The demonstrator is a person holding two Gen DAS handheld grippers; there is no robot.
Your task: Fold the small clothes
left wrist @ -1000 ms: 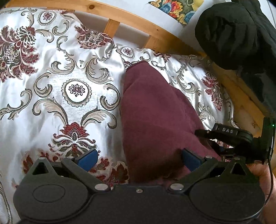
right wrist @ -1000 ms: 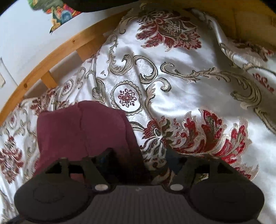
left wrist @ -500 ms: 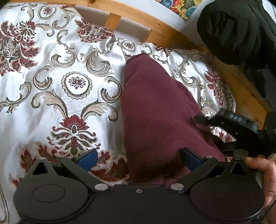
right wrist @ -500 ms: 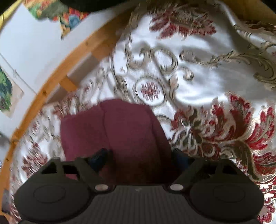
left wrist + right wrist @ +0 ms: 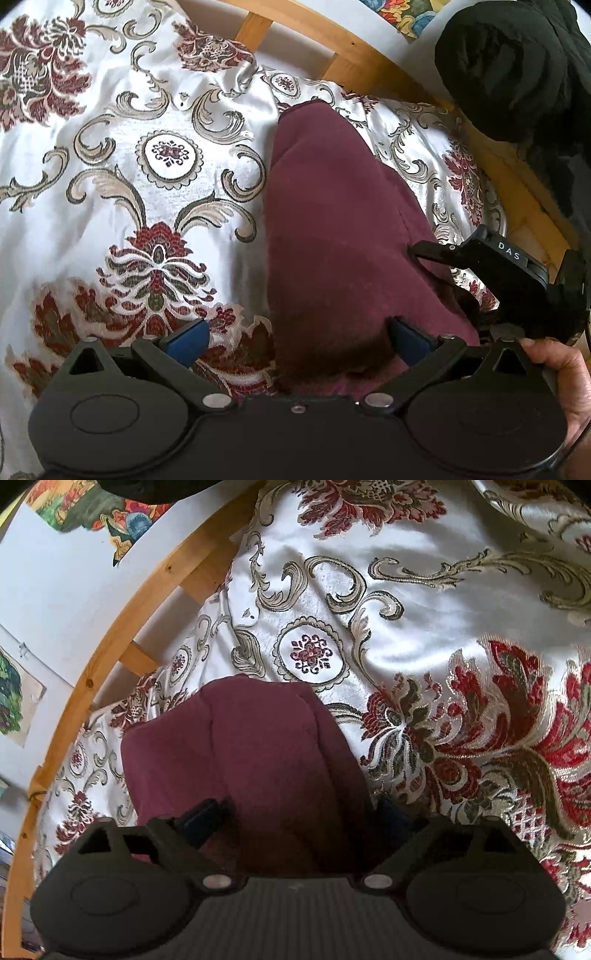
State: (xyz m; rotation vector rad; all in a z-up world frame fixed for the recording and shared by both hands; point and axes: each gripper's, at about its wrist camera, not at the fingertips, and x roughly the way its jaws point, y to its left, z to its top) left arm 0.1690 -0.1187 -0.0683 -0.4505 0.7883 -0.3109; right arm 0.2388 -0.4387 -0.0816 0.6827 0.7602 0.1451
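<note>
Hand-held gripper (image 5: 297,819) on your right was opening, pads clear of the maroon garment (image 5: 258,760) lying folded at lower centre on the bed (image 5: 424,635); you did best backing off without dragging the fold.

The left hand-held gripper (image 5: 295,338) is matte black plastic, with two round embossed discs on its body, silver rivets at the linkage pivots and blue pads (image 5: 186,338) on its fingers; the right hand-held gripper (image 5: 299,814) is black too, ribbed grey between its discs; in the left view it bears white letters "DAS".
</note>
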